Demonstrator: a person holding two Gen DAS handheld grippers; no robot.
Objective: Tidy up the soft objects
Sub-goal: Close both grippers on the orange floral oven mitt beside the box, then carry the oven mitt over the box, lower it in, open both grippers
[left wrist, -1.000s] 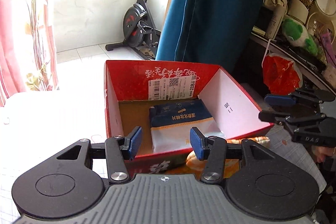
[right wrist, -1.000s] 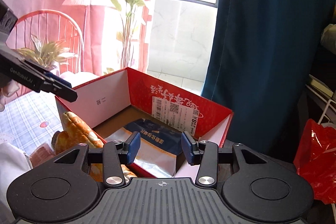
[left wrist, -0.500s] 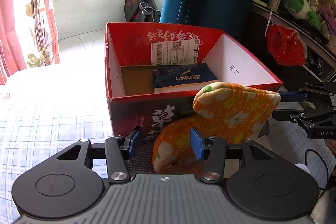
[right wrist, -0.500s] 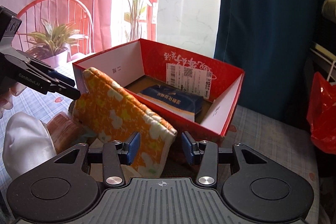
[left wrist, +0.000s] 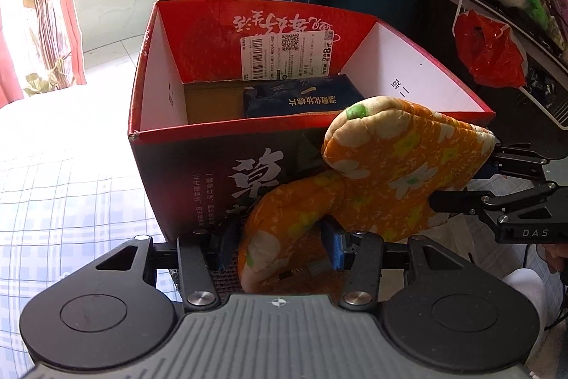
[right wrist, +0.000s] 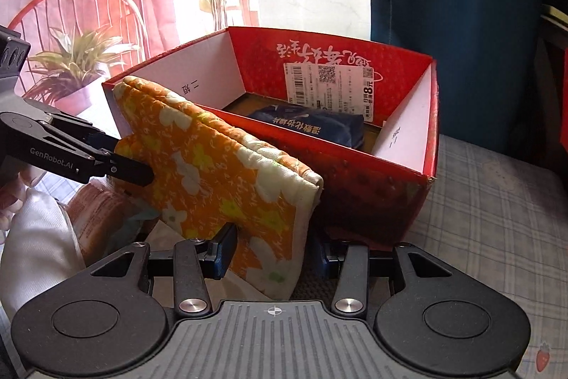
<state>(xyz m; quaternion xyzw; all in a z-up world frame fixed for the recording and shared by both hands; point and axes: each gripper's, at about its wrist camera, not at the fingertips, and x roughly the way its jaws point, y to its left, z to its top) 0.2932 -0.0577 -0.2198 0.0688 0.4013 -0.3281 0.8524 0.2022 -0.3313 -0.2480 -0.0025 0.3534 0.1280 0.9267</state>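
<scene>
Left gripper [left wrist: 280,249]: clamped on the cuff end of the orange floral oven mitt [left wrist: 383,173], quilting bunched between the blue pads [left wrist: 333,249].

Mitt spot: hanging just outside the near wall of the red cardboard box [left wrist: 167,95], thumb tip poking up about level with the rim. Not inside yet.

Right gripper [right wrist: 271,258]: jaws either side of the mitt's other edge; left pad [right wrist: 222,254] on the fabric, far pad hidden behind the cloth, so can't tell for sure if it's actually pinching. Probably is.

Box contents: dark blue packet [right wrist: 312,126] lying flat on the floor, plenty of bare cardboard beside it.

Off to the side: white cloth [right wrist: 32,247] and a brownish soft pack [right wrist: 96,212] on the checked tablecloth [right wrist: 497,194], likely next in line.

Handling guess: light, padded, floppy. Folds over itself, sags wherever unsupported. Not slippery, not fragile, squeezes down easy.

Where to grab: both ends like now, near the seams, so the middle doesn't droop and snag the rim on the way in.
</scene>
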